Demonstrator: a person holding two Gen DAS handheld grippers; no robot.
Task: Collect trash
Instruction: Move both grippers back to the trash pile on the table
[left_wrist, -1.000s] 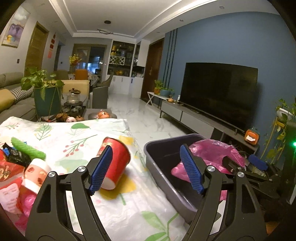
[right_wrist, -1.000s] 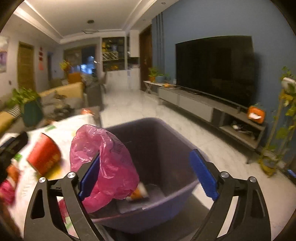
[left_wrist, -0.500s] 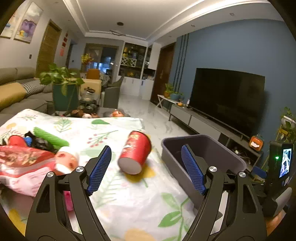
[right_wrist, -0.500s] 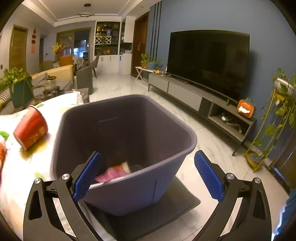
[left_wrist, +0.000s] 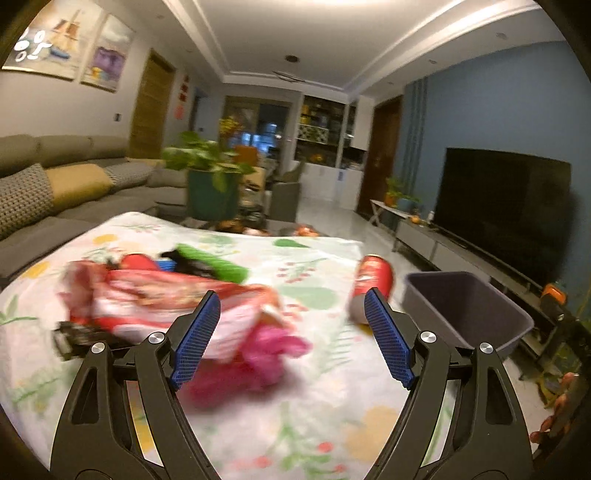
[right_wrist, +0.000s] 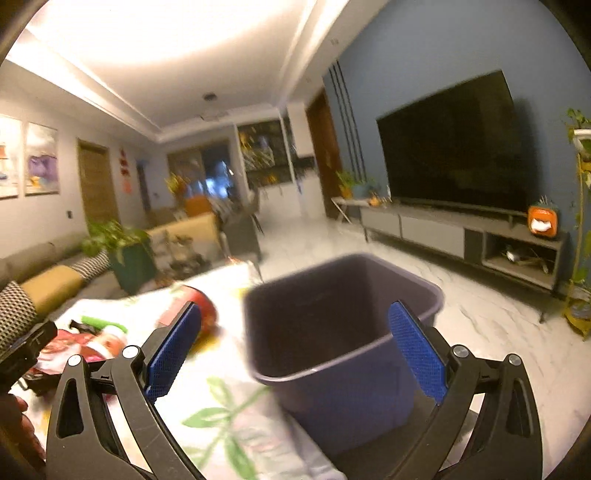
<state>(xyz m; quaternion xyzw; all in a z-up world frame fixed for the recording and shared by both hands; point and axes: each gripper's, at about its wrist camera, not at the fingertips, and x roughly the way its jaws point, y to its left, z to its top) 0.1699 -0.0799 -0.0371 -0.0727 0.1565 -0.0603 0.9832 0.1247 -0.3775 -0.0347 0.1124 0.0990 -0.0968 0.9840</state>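
We take the purple bin (right_wrist: 343, 332) as our landmark; it stands on the floor against the edge of the table with the floral cloth (left_wrist: 314, 413). Our left gripper (left_wrist: 291, 336) hovers over the cloth, jaws spread wide, holding nothing. Our right gripper (right_wrist: 295, 343) is likewise wide open and empty, just in front of the bin. A red cup (left_wrist: 371, 284) lies on its side on the cloth next to the bin. Farther from the bin sits a blurred heap: red-and-white wrappers (left_wrist: 147, 299), a pink bag (left_wrist: 269, 350), a green packet (left_wrist: 218, 264).
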